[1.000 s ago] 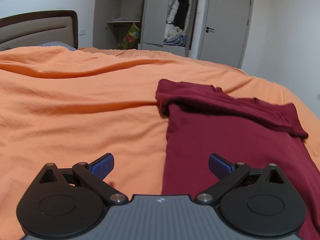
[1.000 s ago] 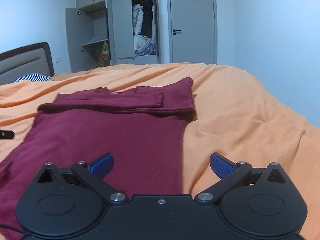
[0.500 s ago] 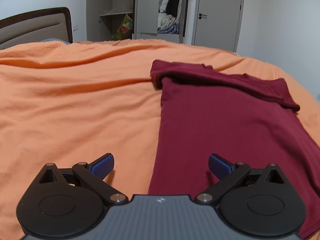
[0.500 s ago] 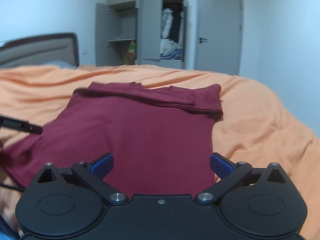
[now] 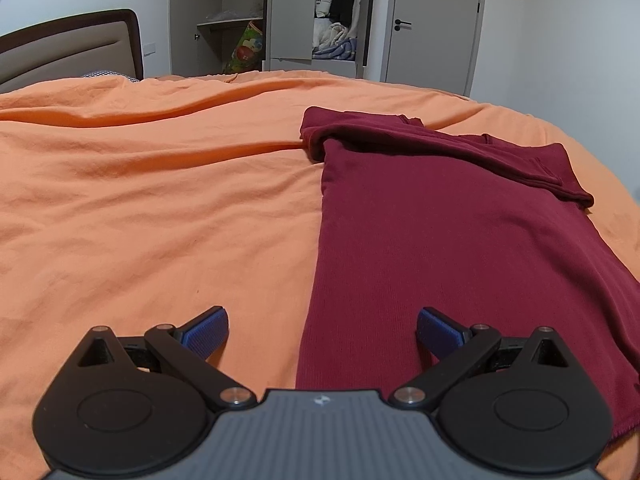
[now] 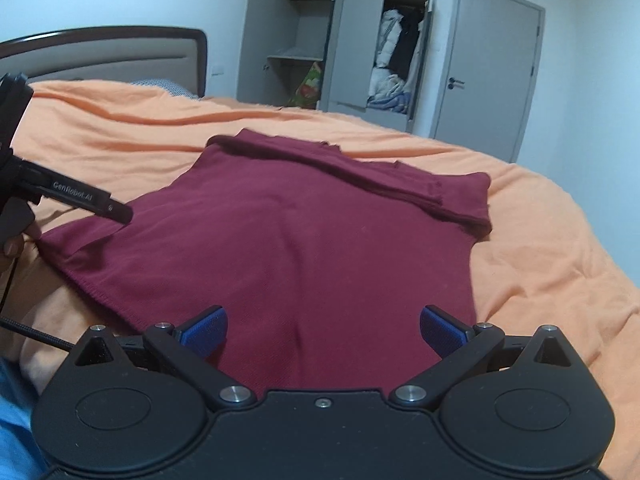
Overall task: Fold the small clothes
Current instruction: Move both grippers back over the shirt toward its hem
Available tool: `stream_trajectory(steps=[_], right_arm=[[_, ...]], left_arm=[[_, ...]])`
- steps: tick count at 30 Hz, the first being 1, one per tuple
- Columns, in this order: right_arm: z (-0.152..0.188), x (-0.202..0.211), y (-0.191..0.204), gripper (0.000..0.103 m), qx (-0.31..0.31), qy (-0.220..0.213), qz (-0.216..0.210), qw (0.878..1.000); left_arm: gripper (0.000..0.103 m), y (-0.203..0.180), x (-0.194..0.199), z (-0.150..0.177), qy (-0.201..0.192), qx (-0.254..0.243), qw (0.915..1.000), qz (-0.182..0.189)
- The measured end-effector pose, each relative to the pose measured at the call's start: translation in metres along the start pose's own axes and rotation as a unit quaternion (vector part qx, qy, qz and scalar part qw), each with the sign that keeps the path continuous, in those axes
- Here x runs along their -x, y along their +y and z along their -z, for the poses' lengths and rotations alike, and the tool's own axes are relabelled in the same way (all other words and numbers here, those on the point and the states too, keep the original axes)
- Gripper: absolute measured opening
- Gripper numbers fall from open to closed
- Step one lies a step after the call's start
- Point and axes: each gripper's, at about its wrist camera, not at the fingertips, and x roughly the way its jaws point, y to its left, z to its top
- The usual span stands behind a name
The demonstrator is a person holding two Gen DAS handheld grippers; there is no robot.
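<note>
I have one maroon shirt point(image 6: 320, 248) lying flat on the orange bedspread point(image 5: 140, 200), its sleeves already folded in across the far end, so I judge the step in hand is the bottom-to-top fold and I am lining up on the near hem. My left gripper point(image 5: 322, 334) hangs over the shirt's left edge, fingers spread wide with nothing between them: one pad sits above the bedspread, the other above the cloth. My right gripper point(image 6: 322, 330) hangs over the near hem, just as wide open and empty, both pads above maroon cloth. In the right view the left tool shows at the near left corner of the shirt. Next I should lower both grippers onto the near corners, pinch only the shirt and not the bedspread beneath, then carry the hem toward the far end. I count one shirt, two grippers, one wardrobe point(image 6: 336, 48) standing open, one door point(image 6: 488, 72).
</note>
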Motion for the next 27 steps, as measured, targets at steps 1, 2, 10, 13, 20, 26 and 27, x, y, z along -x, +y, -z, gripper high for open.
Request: stream_trajectory(steps=[1,2,10,13,20,26,27], right_arm=[[0.001,0.002,0.002,0.102,0.003,0.001,-0.003,1.000],[0.001,0.004,0.004,0.102,0.004,0.004,-0.006,1.000],[-0.002,0.014,0.011,0.102,-0.030,0.045,-0.007,0.999],[0.001,0.020,0.016,0.102,-0.022,0.047,-0.001,0.999],[0.008,0.025,0.021,0.102,-0.016,0.051,-0.007,0.999],[0.015,0.024,0.020,0.102,-0.018,0.058,-0.007,0.998],[0.015,0.024,0.020,0.102,-0.018,0.060,-0.007,0.998]], left_arm=[[0.103,0.000,0.003,0.002,0.000,-0.002,1.0000,0.001],[0.103,0.000,0.005,0.003,0.000,-0.005,1.0000,0.002],[0.103,0.003,0.031,0.018,-0.007,-0.020,0.9997,0.014],[0.103,0.003,0.039,0.025,-0.007,-0.029,0.9994,0.019],[0.103,0.001,0.051,0.036,-0.007,-0.043,0.9989,0.020],[0.103,0.000,0.056,0.039,-0.009,-0.050,0.9985,0.021],[0.103,0.000,0.056,0.040,-0.009,-0.051,0.9984,0.022]])
